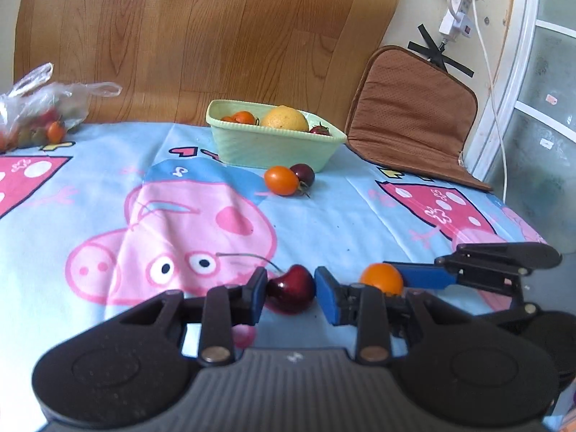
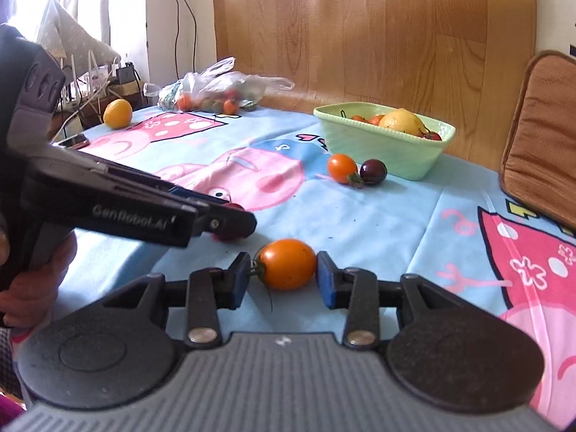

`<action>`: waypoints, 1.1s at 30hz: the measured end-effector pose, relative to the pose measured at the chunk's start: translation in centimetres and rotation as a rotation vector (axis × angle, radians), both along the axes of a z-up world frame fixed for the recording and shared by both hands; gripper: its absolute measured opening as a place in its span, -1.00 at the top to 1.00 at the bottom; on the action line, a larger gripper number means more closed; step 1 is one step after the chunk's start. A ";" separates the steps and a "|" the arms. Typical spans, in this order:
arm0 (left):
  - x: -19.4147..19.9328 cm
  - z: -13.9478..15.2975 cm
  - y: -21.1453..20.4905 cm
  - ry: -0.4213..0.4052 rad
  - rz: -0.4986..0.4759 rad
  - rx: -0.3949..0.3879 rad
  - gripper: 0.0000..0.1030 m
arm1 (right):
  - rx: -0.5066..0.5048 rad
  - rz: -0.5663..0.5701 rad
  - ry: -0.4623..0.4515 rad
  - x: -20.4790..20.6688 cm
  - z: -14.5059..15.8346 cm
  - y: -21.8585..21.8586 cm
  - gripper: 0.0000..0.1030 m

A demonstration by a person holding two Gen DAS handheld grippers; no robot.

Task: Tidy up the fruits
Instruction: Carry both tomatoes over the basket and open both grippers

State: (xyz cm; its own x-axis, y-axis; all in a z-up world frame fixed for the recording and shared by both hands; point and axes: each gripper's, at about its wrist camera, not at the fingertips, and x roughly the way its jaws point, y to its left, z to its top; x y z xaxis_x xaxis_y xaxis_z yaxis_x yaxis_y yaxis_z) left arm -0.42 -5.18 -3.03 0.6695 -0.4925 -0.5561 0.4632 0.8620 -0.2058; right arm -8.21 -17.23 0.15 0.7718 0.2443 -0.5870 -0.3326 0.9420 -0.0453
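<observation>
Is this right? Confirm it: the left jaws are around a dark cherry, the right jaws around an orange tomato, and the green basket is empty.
One part is wrong: the green basket is not empty. Both wrist views show a yellow citrus and small tomatoes in it. The rest stands: the left gripper has its jaws around the cherry, and the right gripper around the orange tomato.

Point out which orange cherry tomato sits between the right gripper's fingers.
The oval orange cherry tomato between the right gripper pads, stem leftward. The other orange tomato lies beside the pale green basket.
</observation>
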 end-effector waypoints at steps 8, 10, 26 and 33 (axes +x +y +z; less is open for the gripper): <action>-0.2 -0.1 -0.1 -0.018 0.006 0.013 0.31 | 0.013 -0.021 -0.001 -0.6 -0.1 -0.3 0.16; 0.0 -0.1 -0.1 -0.011 -0.007 0.005 0.43 | 0.017 -0.014 -0.004 -0.6 -0.1 -0.3 0.24; 10.0 7.1 -1.8 -0.141 -0.003 -0.087 0.43 | 0.027 -0.048 -0.196 8.6 4.1 -1.7 0.31; 17.0 6.6 -3.3 -0.158 0.047 -0.051 0.43 | 0.012 -0.116 -0.218 14.9 3.3 -3.2 0.30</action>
State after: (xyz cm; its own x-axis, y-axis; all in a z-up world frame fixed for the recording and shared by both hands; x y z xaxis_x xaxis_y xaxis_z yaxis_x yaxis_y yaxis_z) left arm 16.58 -8.50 3.59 0.7698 -0.4835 -0.4168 0.4528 0.8738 -0.1774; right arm 6.67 -20.45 3.50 0.9031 0.1526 -0.4013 -0.2058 0.9742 -0.0926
